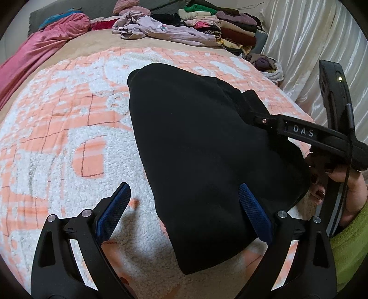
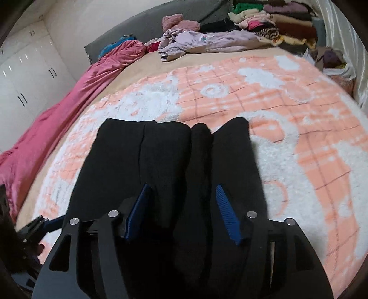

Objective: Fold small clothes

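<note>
Both my grippers hang over a black garment on the orange-and-white blanket. Left gripper: jaws wide apart, one pad on the cloth's edge, nothing clamped. Right gripper: jaws apart above the folds, gripping nothing. Only its view shows the lengthwise creases; only the left shows my right hand. The garment's long axis runs away from me.

Both wrist views look steeply down along their own fingers, close over the black garment on the peach-and-white blanket. The left view's fingers straddle its near edge; the right view's sit over its folds. Both share the clothes pile far ahead.
</note>
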A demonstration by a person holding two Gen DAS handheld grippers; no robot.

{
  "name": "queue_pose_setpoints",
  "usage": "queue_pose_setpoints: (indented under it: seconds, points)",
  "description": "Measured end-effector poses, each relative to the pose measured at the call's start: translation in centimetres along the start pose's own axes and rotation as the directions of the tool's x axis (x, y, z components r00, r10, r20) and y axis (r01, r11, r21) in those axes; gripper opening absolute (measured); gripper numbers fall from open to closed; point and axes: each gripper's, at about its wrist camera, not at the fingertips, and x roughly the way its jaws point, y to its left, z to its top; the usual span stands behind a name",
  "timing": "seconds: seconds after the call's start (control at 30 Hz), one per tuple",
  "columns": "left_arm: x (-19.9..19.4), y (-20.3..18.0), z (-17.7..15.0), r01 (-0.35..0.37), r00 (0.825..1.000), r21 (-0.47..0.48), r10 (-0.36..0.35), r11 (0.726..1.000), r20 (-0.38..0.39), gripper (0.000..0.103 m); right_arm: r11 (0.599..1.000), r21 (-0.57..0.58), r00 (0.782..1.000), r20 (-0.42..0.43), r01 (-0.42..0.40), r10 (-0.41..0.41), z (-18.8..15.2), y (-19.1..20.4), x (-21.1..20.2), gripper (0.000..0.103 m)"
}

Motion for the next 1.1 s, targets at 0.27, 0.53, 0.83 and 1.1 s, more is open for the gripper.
queue_pose_setpoints:
  seconds: [0.27,0.53,0.83,1.1]
  points:
    - [-0.3,-0.2,0.2,-0.004,1.0,-0.001,0.004,1.0,0.004,0.088,0.992,-0.124,0.997,0.071,0.003,0.006,0.4,2.5,-2.2,0.012]
    - [-1.4,-1.1,0.6,0.041,0.999,0.002,-0.041,0.999,0.022,0.088,0.973,-0.194,0.983,0.157,0.125,-0.095,1.0,1.8,-6.3,0.012]
    - [-0.2,-1.8,0.0,0.035,0.999,0.017,-0.035,0.999,-0.009,0.088,0.979,-0.115,0.984,0.059,0.171,-0.165,-0.6,-2.0,-2.0,0.016]
    - [-0.3,-1.9,0.0,0.029,1.0,0.021,-0.029,0.999,-0.008,0.088,0.986,-0.083,0.984,0.117,0.148,-0.138,-1.0,-1.9,-5.0,0.035]
